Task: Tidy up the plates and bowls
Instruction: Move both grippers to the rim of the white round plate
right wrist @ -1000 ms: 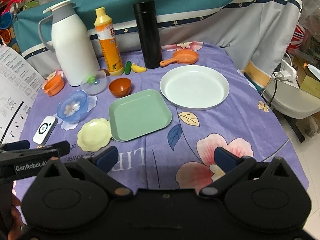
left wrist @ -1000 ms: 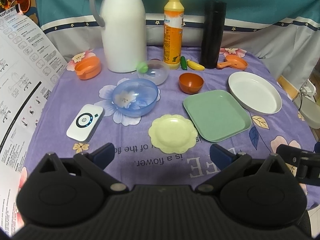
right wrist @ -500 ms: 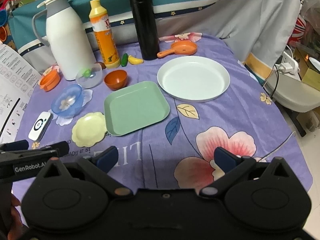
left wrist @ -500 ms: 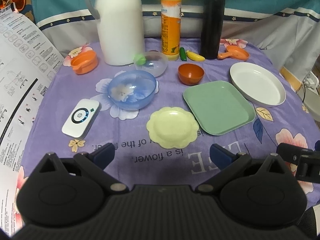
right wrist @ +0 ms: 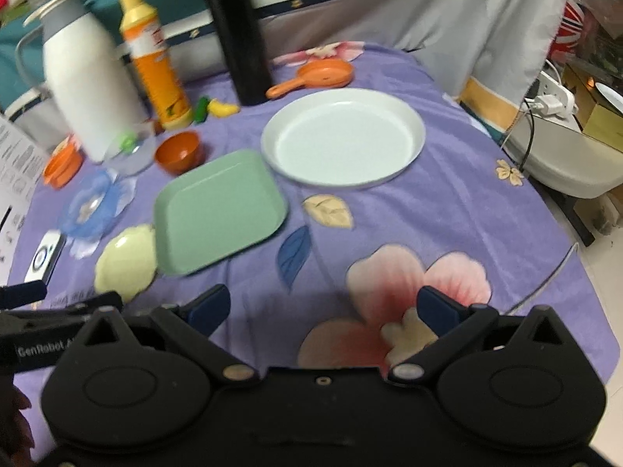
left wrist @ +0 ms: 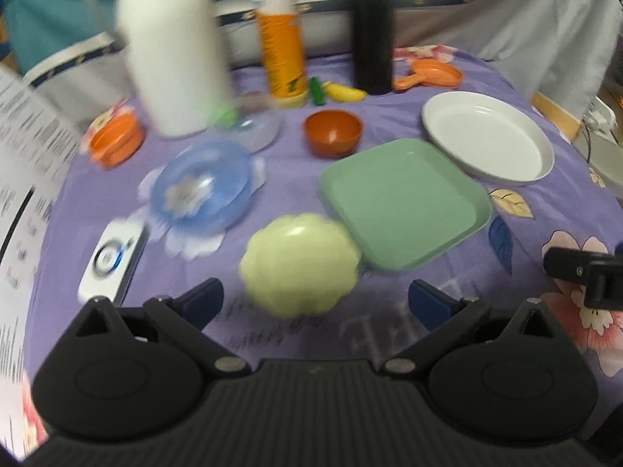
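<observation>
On the purple flowered tablecloth lie a pale yellow scalloped plate, a green square plate, a white round plate, a blue glass bowl, a small brown-orange bowl and a clear bowl. My left gripper is open and empty, just in front of the yellow plate. My right gripper is open and empty over the pink flower print, well short of the white plate.
A white thermos jug, an orange bottle, a black flask, toy fruit, an orange toy pan and an orange cup stand at the back. A white remote lies left. Table edge and cables are at right.
Both grippers have moved forward toward the table; the left one now sits closer to the yellow plate. Both stay open. The current views are motion-blurred.
</observation>
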The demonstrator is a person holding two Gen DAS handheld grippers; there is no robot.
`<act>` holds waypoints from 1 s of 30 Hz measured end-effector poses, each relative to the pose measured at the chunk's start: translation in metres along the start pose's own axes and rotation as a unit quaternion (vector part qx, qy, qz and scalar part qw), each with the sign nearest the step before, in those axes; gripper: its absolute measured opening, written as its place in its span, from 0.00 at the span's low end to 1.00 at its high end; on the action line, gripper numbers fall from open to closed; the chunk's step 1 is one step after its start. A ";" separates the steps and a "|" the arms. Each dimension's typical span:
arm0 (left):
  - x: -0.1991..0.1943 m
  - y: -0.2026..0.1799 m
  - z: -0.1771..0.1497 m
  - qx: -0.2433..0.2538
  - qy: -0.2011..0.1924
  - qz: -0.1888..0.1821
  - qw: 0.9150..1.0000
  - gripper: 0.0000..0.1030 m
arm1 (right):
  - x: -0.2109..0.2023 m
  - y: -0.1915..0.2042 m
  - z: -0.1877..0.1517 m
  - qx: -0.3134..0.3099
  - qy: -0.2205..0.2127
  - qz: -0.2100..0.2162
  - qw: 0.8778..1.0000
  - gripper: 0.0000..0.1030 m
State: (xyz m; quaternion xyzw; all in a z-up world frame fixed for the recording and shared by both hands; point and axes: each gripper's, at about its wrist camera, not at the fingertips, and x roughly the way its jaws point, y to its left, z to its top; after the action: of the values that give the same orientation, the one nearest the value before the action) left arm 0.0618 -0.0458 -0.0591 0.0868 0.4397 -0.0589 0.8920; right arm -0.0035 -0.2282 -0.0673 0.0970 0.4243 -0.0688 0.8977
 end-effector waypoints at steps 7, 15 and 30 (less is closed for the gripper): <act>0.028 -0.031 0.050 0.036 -0.019 -0.052 0.998 1.00 | 0.028 -0.041 0.038 0.025 -0.022 -0.018 0.999 1.00; 0.068 -0.068 0.108 0.062 -0.042 -0.050 0.996 1.00 | 0.073 -0.089 0.083 0.063 -0.034 -0.023 0.997 1.00; 0.149 -0.108 0.155 0.072 -0.021 -0.066 0.995 0.87 | 0.149 -0.121 0.120 0.076 -0.034 0.004 0.996 0.55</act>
State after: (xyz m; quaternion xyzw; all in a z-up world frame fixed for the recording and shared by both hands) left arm 0.2525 -0.1877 -0.0954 0.1209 0.4200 -0.1511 0.8867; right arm 0.1554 -0.3794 -0.1224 0.1648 0.3864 -0.1004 0.9019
